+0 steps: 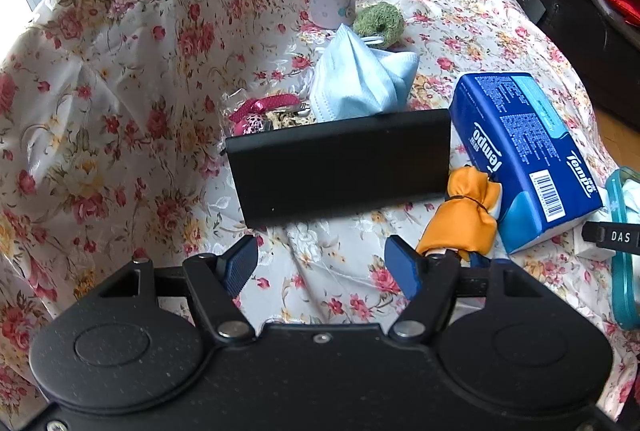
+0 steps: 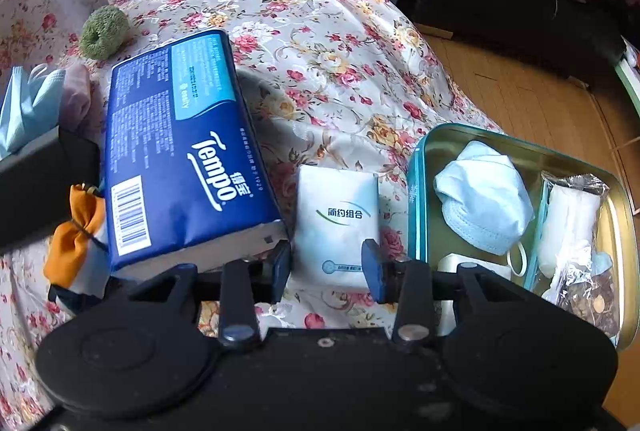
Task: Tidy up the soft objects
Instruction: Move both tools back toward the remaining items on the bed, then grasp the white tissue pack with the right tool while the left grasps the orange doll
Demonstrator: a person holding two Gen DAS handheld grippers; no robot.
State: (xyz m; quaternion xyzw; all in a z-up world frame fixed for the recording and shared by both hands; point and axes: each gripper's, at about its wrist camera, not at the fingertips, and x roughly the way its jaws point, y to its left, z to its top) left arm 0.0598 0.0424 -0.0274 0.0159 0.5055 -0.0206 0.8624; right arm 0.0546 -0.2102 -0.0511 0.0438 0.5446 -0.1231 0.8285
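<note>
The right claw (image 2: pixel 326 263) pinched the near end of a white tissue pack (image 2: pixel 338 219), hiding its lower edge. The pack lay on the floral surface (image 2: pixel 320 31) between the blue pack (image 2: pixel 180 151) and the tin (image 2: pixel 416 191), long axis pointing away. The left claw (image 1: pixel 320 263) hung spread, empty.

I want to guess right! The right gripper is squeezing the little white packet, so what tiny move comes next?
Probably lift it. The right gripper is shut on the white packet, which lies on the floral cloth beside the tin, where a face mask already sits.

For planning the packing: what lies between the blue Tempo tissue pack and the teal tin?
In the right wrist view, a small white tissue packet lies between the Tempo pack and teal tin.
</note>
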